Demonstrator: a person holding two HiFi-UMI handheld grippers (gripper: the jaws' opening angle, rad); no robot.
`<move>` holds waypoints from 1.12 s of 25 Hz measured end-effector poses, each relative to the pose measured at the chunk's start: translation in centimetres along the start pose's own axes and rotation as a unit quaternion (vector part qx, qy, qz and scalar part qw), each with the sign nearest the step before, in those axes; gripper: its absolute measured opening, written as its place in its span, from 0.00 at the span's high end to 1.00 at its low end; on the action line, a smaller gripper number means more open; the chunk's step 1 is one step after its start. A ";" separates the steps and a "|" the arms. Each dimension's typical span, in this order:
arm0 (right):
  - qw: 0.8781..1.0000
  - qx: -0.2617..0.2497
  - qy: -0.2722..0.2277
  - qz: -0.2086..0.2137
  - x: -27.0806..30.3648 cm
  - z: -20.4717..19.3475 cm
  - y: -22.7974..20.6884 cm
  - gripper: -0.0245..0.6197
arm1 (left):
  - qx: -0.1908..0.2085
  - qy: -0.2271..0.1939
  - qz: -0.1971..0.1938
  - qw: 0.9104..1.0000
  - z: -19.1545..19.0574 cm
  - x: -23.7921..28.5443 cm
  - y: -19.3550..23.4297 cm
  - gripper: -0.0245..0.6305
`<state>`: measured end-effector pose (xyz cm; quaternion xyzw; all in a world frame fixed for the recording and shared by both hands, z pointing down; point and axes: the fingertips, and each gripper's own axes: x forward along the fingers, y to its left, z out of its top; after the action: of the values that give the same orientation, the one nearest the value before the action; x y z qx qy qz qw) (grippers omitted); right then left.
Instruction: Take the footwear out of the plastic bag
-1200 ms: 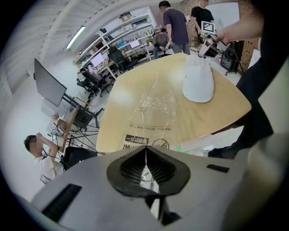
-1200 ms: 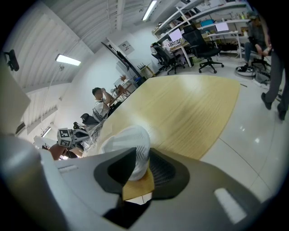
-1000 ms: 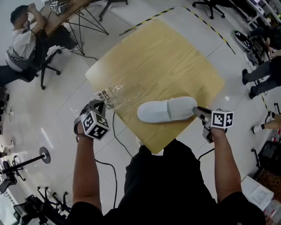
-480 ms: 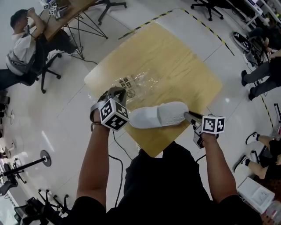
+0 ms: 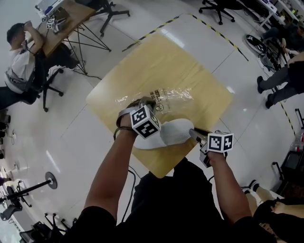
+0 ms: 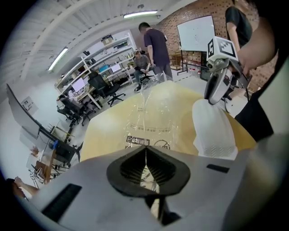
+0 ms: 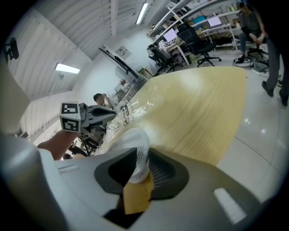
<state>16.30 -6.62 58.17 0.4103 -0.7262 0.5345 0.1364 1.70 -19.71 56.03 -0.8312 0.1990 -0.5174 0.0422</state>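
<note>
A white slipper [image 5: 175, 132] lies at the near corner of the wooden table [image 5: 156, 61], out of the bag. My right gripper [image 5: 194, 134] is shut on its heel end, and the jaws are closing a little on the white edge [image 7: 135, 149] between the pads. My left gripper [image 5: 138, 102] is shut on the near edge of the clear plastic bag [image 5: 172, 97], which lies crumpled and flat on the table beyond it. The left gripper's cube hides the slipper's toe in the head view. In the left gripper view the bag [image 6: 151, 118] stretches ahead, with the slipper [image 6: 212, 128] to its right.
A person [image 5: 19, 57] sits at a desk at the far left, with office chairs [image 5: 216, 5] and other people [image 5: 280, 71] around the table on the floor. Striped tape [image 5: 223, 33] runs past the table's far corner. The table's near edge is close to my body.
My left gripper has swung right from beyond the table's left edge to over the table, carrying the bag with it. The right gripper and slipper have shifted slightly left.
</note>
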 end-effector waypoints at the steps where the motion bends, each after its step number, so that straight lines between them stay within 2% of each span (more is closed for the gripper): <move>1: 1.000 0.001 0.000 0.001 0.0 0.0 0.0 0.83 | 0.002 0.001 -0.005 1.000 0.3 0.5 -0.1 0.95; 5: 1.000 0.003 -0.003 0.010 -0.1 0.2 -0.2 0.83 | 0.011 0.005 -0.019 1.000 1.0 2.4 -0.2 0.95; 7: 1.000 0.003 -0.004 0.011 -0.2 0.3 -0.4 0.82 | 0.002 0.001 -0.026 1.000 1.1 2.9 -0.2 0.92; 10: 1.000 -0.015 0.003 0.003 -0.6 0.5 -0.5 0.75 | -0.024 -0.012 -0.030 0.999 1.0 2.8 0.2 0.88; 14: 0.998 -0.057 -0.010 -0.016 -2.3 1.1 0.5 0.74 | -0.057 -0.048 -0.014 0.997 0.8 0.3 1.1 0.87; 16: 0.997 -0.068 -0.033 -0.015 -3.4 1.4 1.9 0.77 | -0.083 -0.074 0.000 0.994 0.4 -2.0 1.6 0.88; 18: 0.995 -0.075 -0.062 -0.008 -4.7 1.5 3.8 0.85 | -0.121 -0.106 0.010 0.987 -0.1 -4.8 1.7 0.88; 20: 0.992 -0.080 -0.099 0.019 -5.8 1.4 6.5 0.95 | -0.181 -0.137 0.010 0.974 -1.1 -7.6 1.1 0.91; 21: 0.988 -0.087 -0.119 0.039 -6.4 1.2 8.1 0.96 | -0.224 -0.151 0.005 0.963 -1.7 -8.9 0.6 0.94; 22: 0.984 -0.096 -0.137 0.056 -6.9 0.9 9.8 0.96 | -0.274 -0.164 -0.006 0.948 -2.3 -10.0 -0.3 0.95; 24: 0.978 -0.114 -0.158 0.072 -7.5 -0.4 12.6 0.96 | -0.365 -0.188 -0.043 0.911 -3.2 -11.9 -3.1 0.95; 26: 0.977 -0.122 -0.160 0.077 -7.5 -2.1 14.7 0.96 | -0.421 -0.205 -0.087 0.879 -3.5 -13.1 -7.0 0.95; 27: 0.977 -0.125 -0.155 0.077 -7.3 -2.9 15.6 0.96 | -0.434 -0.207 -0.107 0.870 -3.6 -13.7 -9.0 0.95; 28: 0.978 -0.129 -0.146 0.076 -7.2 -3.6 16.3 0.96 | -0.440 -0.206 -0.124 0.865 -3.6 -14.1 -10.9 0.95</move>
<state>7.81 1.34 44.18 0.4065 -0.8300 0.3799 0.0394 -3.76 -3.97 48.74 -0.8691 0.2883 -0.1943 -0.3518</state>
